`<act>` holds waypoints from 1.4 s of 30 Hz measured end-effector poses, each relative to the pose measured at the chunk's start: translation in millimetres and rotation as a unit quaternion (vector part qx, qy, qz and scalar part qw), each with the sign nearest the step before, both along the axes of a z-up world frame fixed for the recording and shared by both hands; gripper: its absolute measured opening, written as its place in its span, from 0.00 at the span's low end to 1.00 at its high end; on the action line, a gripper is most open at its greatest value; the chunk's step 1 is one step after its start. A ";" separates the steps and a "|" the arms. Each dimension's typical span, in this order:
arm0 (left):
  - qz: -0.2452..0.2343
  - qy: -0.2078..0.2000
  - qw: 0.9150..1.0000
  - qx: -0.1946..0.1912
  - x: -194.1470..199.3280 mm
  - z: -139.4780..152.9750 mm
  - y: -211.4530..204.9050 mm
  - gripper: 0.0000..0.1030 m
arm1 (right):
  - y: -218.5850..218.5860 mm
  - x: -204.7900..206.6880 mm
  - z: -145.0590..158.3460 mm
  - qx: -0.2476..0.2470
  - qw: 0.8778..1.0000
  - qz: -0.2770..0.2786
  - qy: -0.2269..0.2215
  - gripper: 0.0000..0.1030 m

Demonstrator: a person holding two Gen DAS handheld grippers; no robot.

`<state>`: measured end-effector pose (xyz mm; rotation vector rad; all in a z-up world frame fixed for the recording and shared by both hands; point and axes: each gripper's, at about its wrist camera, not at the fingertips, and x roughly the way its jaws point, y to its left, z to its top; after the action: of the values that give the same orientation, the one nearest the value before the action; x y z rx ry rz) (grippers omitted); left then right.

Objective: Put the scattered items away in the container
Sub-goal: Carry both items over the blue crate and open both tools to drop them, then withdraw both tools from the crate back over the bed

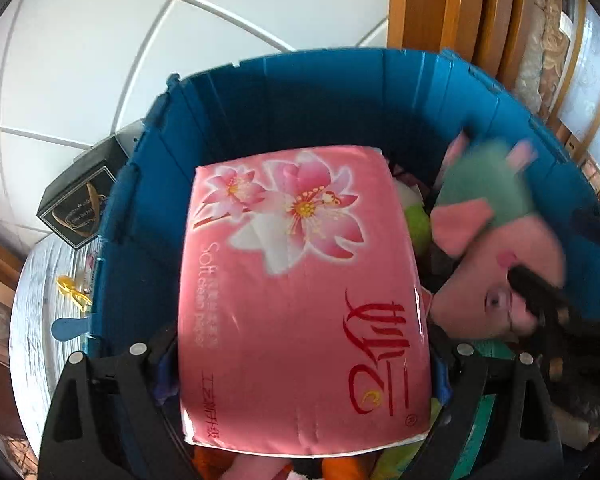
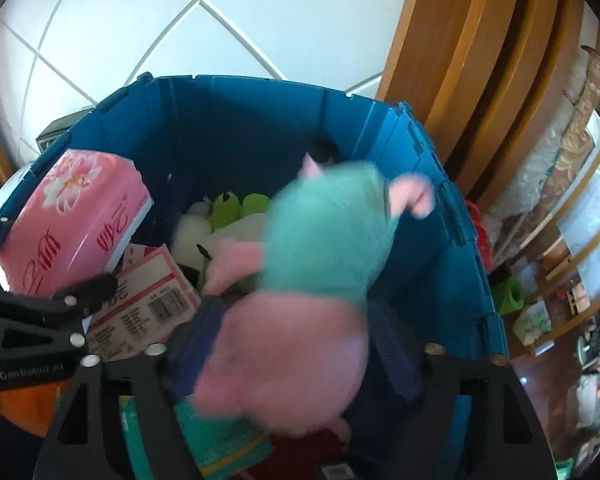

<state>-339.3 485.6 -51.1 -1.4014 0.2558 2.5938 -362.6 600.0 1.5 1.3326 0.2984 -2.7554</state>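
Pink pack: the tissue pack [image 1: 300,300] sits lengthwise between the fingers of the left gripper [image 1: 304,348], over the near-left part of the bin [image 2: 240,120] and tilted above what lies inside it.
Left fingers: spread wide and clamped on the pack, with a blue pad against each long side.
Plush: a pig plush [image 2: 324,240] with a pink head and a teal body hangs, blurred, between the fingers of the right gripper [image 2: 296,344], over the right half of the bin.
Right fingers: standing wide apart. The right pad is clear of the plush, so nothing is gripped. On the left side the blur hides any contact.
Bin contents: a printed carton [image 2: 148,300] with a barcode lies flat under the pack. A green and white toy [image 2: 236,208] lies farther in, near the middle.
Bin: deep blue ribbed plastic with tall walls, its rim notched at the corners.
Floor: large glossy white tiles [image 2: 112,20] with pale grout lines lie beyond the far wall.
Left of bin: a black box [image 1: 80,200] with gold print sits just beside the wall. Near it, a small yellow clip [image 1: 74,290] rests on a pale round surface.
Right of bin: curved panels of orange-brown wood [image 2: 460,60], with cluttered shelves beyond them.
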 end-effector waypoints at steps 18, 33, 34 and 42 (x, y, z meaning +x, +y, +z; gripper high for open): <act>-0.037 0.137 0.989 0.046 83.6 84.0 -26.0 0.91 | 5.1 78.6 77.8 -0.028 0.995 0.030 0.090 1.00; 0.000 0.237 0.969 0.073 178.7 123.0 -129.2 0.98 | -61.8 155.7 109.9 -0.074 0.985 0.069 0.140 1.00; 0.004 0.239 0.968 0.073 183.4 121.7 -143.3 0.98 | -72.4 160.6 111.0 -0.075 0.984 0.069 0.143 1.00; 0.039 0.247 0.966 0.064 211.9 100.8 -283.7 0.98 | -182.7 198.2 107.3 -0.094 0.979 0.082 0.163 1.00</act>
<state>-127.3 201.9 49.7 -0.7184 0.0946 2.9279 -164.3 417.3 108.9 0.7755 0.1493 -2.7674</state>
